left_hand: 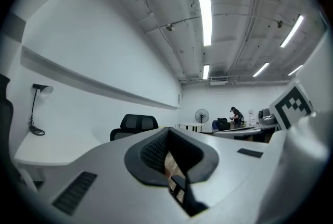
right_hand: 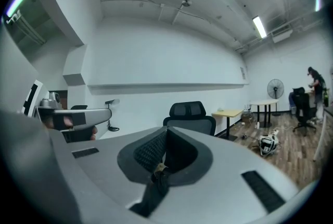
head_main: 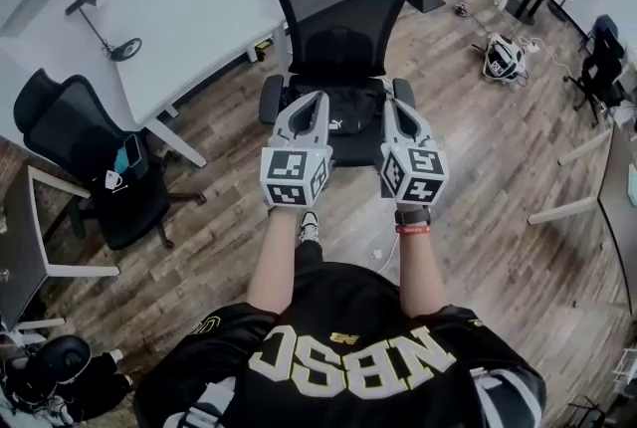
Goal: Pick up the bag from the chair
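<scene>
black bag (head_main: pixel 348 117) slumped on the seat of the office chair (head_main: pixel 338 18), both of ours right on top. left gripper (head_main: pixel 315 103) is pinched onto a dark strap (left_hand: pixel 183 194), right gripper (head_main: pixel 391 106) likewise. it looks soft, saggy and probably light, so we'd lift by the straps, evenly.

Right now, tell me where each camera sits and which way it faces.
Head view: on the person's head, facing steeply down at the chair and bag; torso, forearms, left gripper and right gripper show.
Left gripper view: rides the left gripper, facing level across the room; its fingers show, shut on the bag's strap.
Right gripper view: rides the right gripper, facing likewise; its fingers pinch the bag's strap.
Shared: both gripper views catch the chair's back and the fan.
</scene>
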Demonstrator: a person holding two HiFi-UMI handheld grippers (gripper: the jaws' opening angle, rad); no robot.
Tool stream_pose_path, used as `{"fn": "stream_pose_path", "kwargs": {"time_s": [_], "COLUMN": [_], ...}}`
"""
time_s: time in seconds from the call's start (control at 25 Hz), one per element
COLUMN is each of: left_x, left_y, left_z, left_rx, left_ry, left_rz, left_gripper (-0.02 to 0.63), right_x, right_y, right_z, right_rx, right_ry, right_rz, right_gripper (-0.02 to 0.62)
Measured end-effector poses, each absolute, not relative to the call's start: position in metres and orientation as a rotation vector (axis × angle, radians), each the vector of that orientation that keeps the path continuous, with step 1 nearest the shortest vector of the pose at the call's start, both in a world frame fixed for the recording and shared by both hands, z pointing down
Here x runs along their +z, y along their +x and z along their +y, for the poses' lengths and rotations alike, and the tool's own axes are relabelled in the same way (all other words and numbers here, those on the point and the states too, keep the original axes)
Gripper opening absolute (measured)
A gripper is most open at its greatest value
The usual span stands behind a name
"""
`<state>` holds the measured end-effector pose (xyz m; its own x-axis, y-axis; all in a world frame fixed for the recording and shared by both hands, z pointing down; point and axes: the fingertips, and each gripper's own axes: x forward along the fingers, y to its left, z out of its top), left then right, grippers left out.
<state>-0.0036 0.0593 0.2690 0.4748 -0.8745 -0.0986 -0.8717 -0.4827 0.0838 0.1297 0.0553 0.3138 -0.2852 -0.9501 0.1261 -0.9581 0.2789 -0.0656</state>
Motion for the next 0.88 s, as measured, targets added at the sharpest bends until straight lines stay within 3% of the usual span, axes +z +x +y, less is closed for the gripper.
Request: {"fn": "stream_pose_path", "kwargs": {"time_s": [0.44,0.88], "left_x": [0.311,0.416], "left_y": [-0.056,-0.037], "left_z": [-0.104,-0.189], "left_rx": [-0.112,0.133], "left_ry": [2.624,2.506], "left_rz": [-1.484,-1.363], "left_gripper": [0.015,0.017], "right_x": [0.347,0.441], "right_y": [0.077,0.083], "right_z": [-0.096,-0.174], "right_rx": [0.263,0.439], "right_ry": [1.866,1.728], "right_rz": [-2.358,-2.235], "right_gripper": [0.014,0.044]}}
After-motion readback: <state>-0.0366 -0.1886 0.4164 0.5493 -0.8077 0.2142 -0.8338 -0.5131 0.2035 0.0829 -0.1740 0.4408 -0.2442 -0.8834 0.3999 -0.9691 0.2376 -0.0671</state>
